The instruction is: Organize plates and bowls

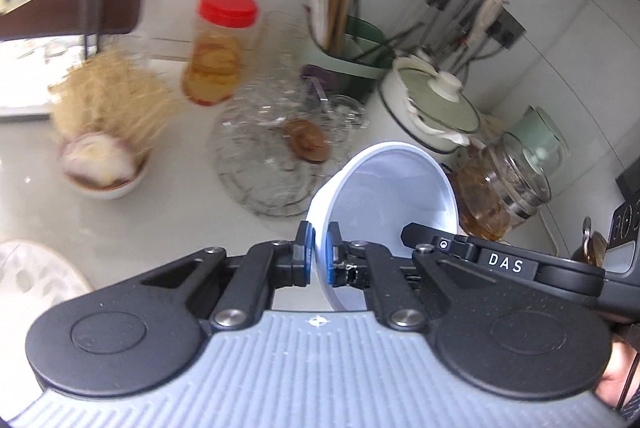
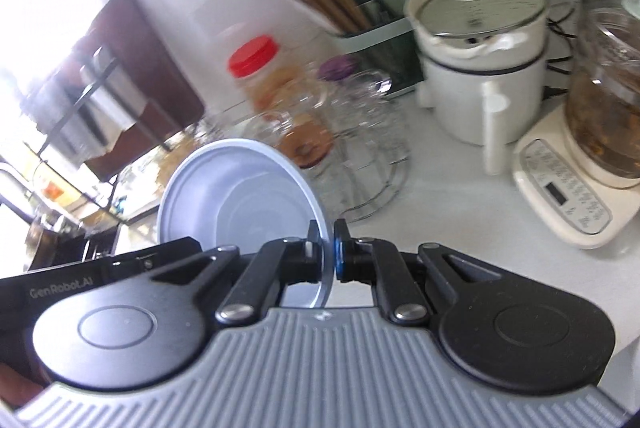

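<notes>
In the left wrist view a pale blue-white plastic bowl (image 1: 384, 200) hangs tilted above the white counter, its rim pinched by my left gripper (image 1: 319, 252), which is shut on it. Part of the other gripper's black body (image 1: 512, 264) crosses in front at the right. The right wrist view shows the bowl (image 2: 240, 192) on edge, its inside facing the camera, and my right gripper (image 2: 327, 252) shut on its right rim. Both grippers appear to hold the same bowl from opposite sides. A patterned plate (image 1: 36, 276) lies at the lower left.
Behind stand a glass dish rack with cups (image 1: 276, 148), a red-lidded jar (image 1: 220, 48), a green chopstick holder (image 1: 352, 48), a white lidded pot (image 2: 476, 68), a glass kettle on its base (image 2: 600, 108) and a small bowl with straw-like stuff (image 1: 104, 148).
</notes>
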`<state>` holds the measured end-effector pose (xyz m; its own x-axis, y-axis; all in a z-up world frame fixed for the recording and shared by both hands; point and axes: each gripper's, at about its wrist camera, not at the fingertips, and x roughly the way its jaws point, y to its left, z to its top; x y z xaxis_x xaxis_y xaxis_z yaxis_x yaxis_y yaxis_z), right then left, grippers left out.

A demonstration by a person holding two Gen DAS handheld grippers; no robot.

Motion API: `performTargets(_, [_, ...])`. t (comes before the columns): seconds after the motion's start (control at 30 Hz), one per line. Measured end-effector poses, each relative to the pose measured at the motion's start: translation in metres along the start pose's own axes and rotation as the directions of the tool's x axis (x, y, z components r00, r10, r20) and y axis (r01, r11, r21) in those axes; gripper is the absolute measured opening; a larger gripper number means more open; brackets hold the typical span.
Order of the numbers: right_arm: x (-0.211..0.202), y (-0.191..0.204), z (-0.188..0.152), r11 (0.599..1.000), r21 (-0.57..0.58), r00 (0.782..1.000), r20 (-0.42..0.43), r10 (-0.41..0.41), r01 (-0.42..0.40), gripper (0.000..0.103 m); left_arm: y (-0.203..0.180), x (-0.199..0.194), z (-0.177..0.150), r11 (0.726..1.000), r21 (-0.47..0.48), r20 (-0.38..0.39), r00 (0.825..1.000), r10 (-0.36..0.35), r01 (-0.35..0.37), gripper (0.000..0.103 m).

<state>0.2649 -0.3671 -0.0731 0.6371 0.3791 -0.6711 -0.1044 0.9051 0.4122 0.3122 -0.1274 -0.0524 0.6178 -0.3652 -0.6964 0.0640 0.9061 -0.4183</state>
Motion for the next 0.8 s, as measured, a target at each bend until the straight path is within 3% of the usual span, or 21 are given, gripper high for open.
performTargets(0.4, [0.03,0.054,-0.034,0.991,-0.1,0.991,-0.104,0.079,-0.09,0.009,0.06,-0.047,-0.043,0.984,-0.142,0.032,0.993,0.117,-0.111,0.008])
performTargets(0.8, [0.057,0.071,-0.071,0.992,-0.122,0.981,-0.194,0.009,-0.033,0.009,0.102,-0.028,-0.073,0.966,-0.222,-0.067,0.991,0.118,-0.13,0.008])
